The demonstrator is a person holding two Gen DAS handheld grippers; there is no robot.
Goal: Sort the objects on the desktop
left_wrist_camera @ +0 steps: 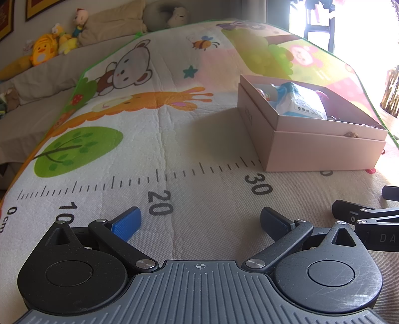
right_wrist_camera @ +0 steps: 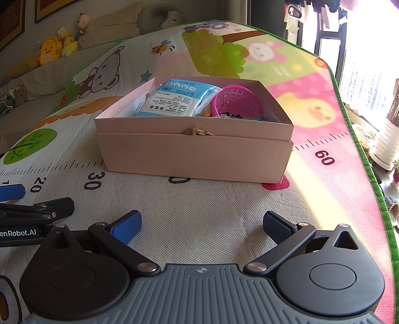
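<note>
A pale pink open box (right_wrist_camera: 194, 154) stands on the cartoon play mat, straight ahead in the right wrist view and at the right (left_wrist_camera: 321, 152) in the left wrist view. Inside lie a blue and white packet (right_wrist_camera: 174, 99), a magenta mesh basket (right_wrist_camera: 235, 101) and some dark tangled items (right_wrist_camera: 239, 116). My right gripper (right_wrist_camera: 201, 225) is open and holds nothing, low over the mat in front of the box. My left gripper (left_wrist_camera: 199, 223) is open too, near the 20 mark of the printed ruler, left of the box.
The mat's green border (right_wrist_camera: 369, 162) drops off at the right, with potted plants (right_wrist_camera: 384, 139) and a bright window beyond. Plush toys (left_wrist_camera: 45, 49) and cushions (left_wrist_camera: 112, 22) line the back left. Each gripper shows at the other view's edge.
</note>
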